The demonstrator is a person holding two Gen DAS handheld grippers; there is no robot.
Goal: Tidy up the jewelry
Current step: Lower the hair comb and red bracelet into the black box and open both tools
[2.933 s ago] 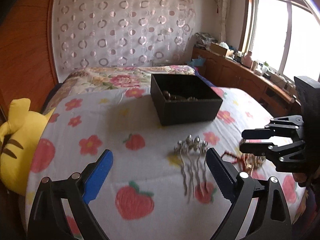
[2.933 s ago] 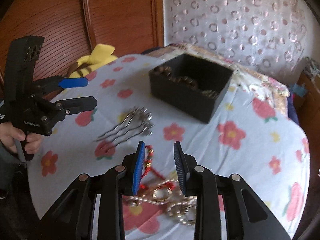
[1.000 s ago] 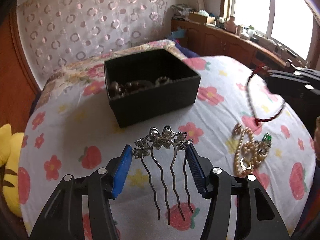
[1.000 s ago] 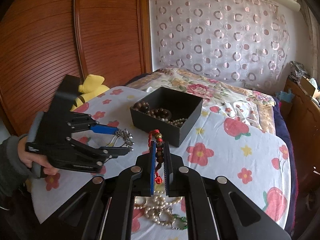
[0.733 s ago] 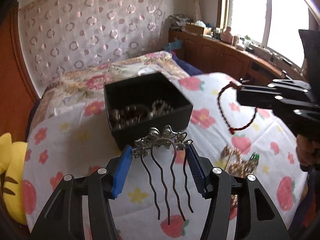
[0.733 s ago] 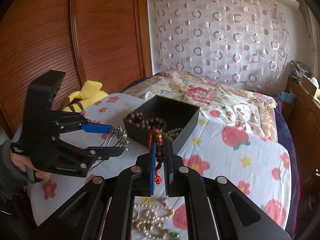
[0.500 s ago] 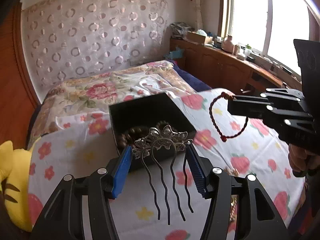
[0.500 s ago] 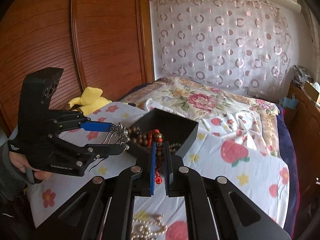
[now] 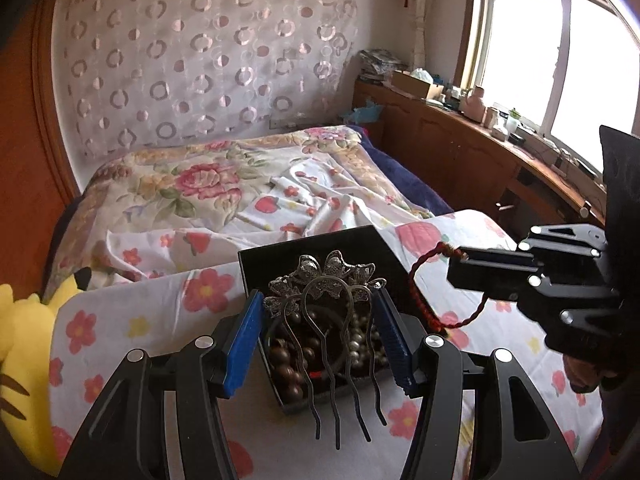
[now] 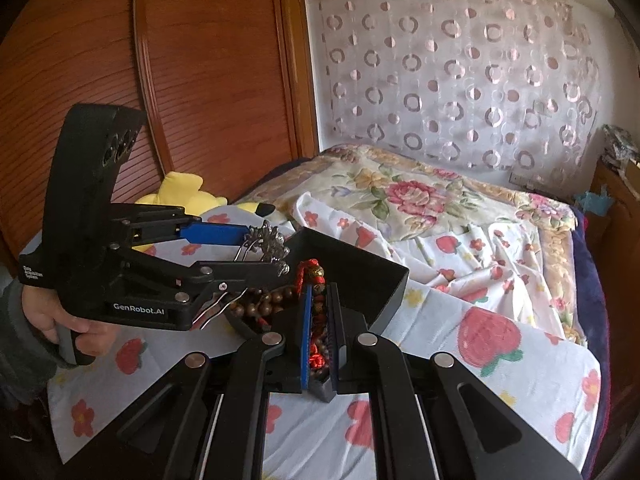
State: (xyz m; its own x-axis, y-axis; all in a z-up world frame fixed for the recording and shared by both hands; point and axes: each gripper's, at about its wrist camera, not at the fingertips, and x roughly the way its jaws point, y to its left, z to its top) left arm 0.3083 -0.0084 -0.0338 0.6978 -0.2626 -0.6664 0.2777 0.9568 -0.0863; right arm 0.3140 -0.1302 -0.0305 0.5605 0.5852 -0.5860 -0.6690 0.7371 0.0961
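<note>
Left gripper, blue-padded black two-finger claw, pinches a silver four-pronged hair comb with a flower-shaped metal crown by its two sides; crown at the fingertips, prongs hang back toward the camera. Directly under and just beyond the claw: an open black rectangular box on a white cloth printed with red flowers and strawberries. Inside the box, seen between the fingers: dark brown wooden beads and pale pearl-like beads.

Right of the left claw, near it: right gripper, fingers pressed together on a red braided cord bracelet, whose loop dangles free beside the box's right edge. The hand under it is mostly dark, hard to read.

Right wrist view adds what the left lacks: between the clamped blue pads the bracelet carries a small brassy bead by a red knot at the fingertips, cord bunched down the gap. Box sits just ahead of this claw, far wall tall, wooden beads at the near-left. To its left, the left claw side-on, comb crown over the box's left rim, and a hand in a grey sleeve on the grip.

Farther: yellow plush toy, floral quilt, brown wooden slatted doors, sheer circle-pattern curtain. Left view alone shows the bright window over a cluttered wooden counter.
</note>
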